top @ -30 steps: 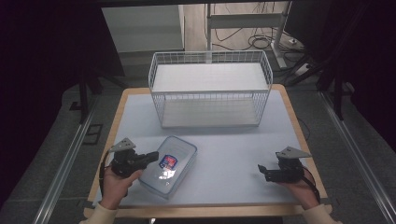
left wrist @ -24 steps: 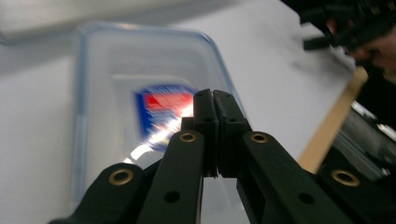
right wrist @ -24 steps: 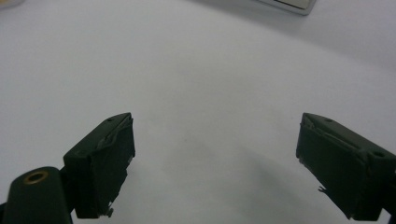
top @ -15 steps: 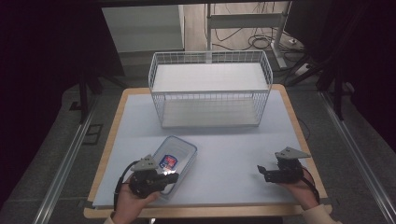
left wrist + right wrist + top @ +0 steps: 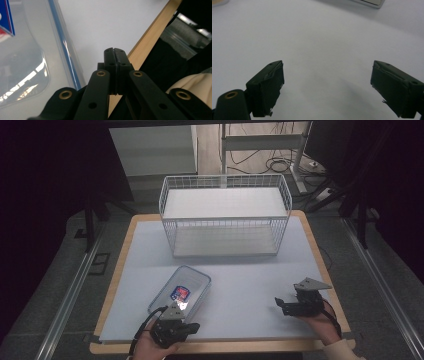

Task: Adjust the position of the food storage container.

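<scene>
Nearest the person, the left gripper (image 5: 187, 327) sits low at the table's front edge with its jaws pressed flat together and nothing between them; its own view shows the two black tips meeting over the wooden lip. Just beyond it, and a little to its far side, lies the clear lidded container (image 5: 181, 290) with the red-and-blue label, flat on the white table top (image 5: 250, 285) and angled toward the basket. From here the gripper looks just beside the container's near corner, though I can't tell whether it touches.

Over on the other side, well apart from the container, the right gripper (image 5: 278, 303) rests near the front edge with its jaws spread wide, holding nothing, only bare table ahead of it.

Farthest off stands the white wire basket (image 5: 225, 222), nothing visible inside.

As I read it, the container has yet to be gripped or lifted; if it's bound for the basket, nearly all the work remains.
</scene>
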### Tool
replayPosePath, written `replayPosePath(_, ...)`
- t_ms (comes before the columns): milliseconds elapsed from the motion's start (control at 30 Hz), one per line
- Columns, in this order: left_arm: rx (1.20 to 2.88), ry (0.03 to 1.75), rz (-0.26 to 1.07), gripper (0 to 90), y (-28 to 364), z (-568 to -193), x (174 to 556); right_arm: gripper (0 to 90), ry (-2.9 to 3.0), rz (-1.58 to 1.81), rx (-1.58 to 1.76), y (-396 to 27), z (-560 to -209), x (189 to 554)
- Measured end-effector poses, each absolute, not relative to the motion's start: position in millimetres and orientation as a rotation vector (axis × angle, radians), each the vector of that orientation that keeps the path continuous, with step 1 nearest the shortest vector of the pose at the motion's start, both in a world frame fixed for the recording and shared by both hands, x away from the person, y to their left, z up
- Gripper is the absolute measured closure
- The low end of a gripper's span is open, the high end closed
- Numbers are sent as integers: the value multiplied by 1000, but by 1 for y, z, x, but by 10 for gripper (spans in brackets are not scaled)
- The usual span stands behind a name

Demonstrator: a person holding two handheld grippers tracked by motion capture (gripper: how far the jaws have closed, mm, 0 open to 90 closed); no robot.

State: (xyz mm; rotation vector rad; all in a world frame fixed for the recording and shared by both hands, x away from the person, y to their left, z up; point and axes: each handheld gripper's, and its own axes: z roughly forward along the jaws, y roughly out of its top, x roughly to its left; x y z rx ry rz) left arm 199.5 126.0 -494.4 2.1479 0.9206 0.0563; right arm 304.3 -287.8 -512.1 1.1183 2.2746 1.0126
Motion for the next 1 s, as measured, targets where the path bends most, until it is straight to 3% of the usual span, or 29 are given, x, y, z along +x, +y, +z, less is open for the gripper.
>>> replayPosePath(567, 2170, 960, 84, 900, 133, -499, 204, 116, 2269, 1043, 1146, -289, -511, 304)
replayPosePath(1000, 2110, 1061, 98, 900, 168, -503, 206, 116, 2268, 1034, 1148, -290, -510, 304)
